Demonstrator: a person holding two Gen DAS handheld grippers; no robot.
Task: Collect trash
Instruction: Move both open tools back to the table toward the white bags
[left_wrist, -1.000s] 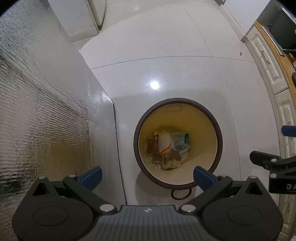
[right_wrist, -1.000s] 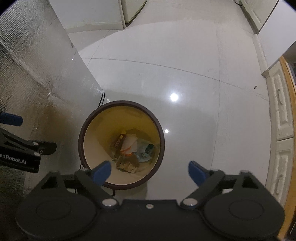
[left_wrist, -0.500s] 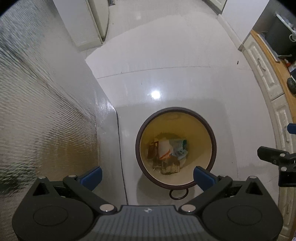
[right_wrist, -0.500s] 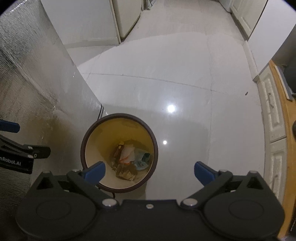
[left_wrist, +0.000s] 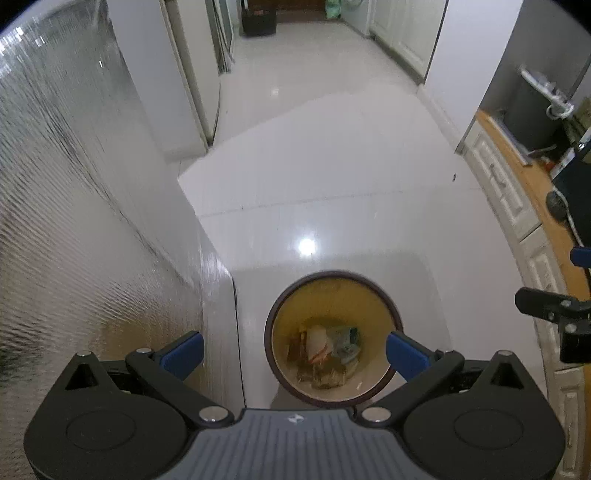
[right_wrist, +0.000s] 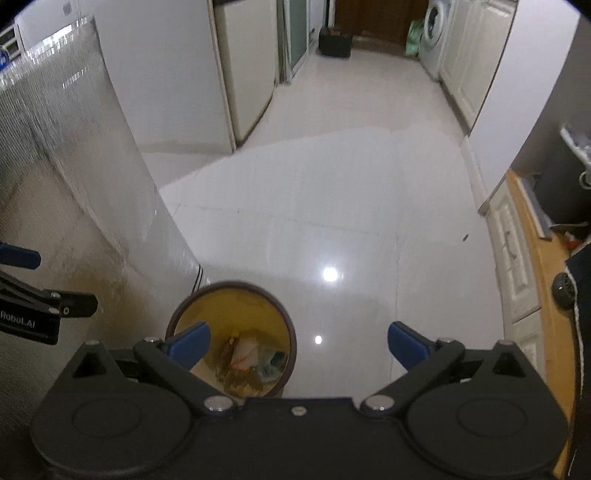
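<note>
Both grippers are held high above the white tiled floor (left_wrist: 332, 177), tilted forward and down, so that a round bin (left_wrist: 331, 336) is looked into from above. The left gripper (left_wrist: 294, 349) is seen with its jaws spread wide and nothing between them; its blue fingertips (left_wrist: 183, 350) frame the bin, the right one overlapping the bin's rim in the left wrist view. The right gripper (right_wrist: 298, 343) is likewise held with its jaws wide apart and empty; in its own view the bin (right_wrist: 231, 341) lies under the left fingertip, off to the left of the jaw gap.

The bin is stood on the floor just beside the corner of a tall panel clad in silvery embossed foil (left_wrist: 81, 221). It is dark brown at the rim and yellow inside. Trash (left_wrist: 325, 350) is gathered at its bottom: crumpled wrappers in white, orange, green and brown, too blurred to be told apart.

Part of the right gripper is seen at the right edge of the left wrist view, and part of the left gripper at the left edge of the right wrist view, so the two are held side by side, well apart. A wooden desk (left_wrist: 532, 192) with white drawers runs along the right.
</note>
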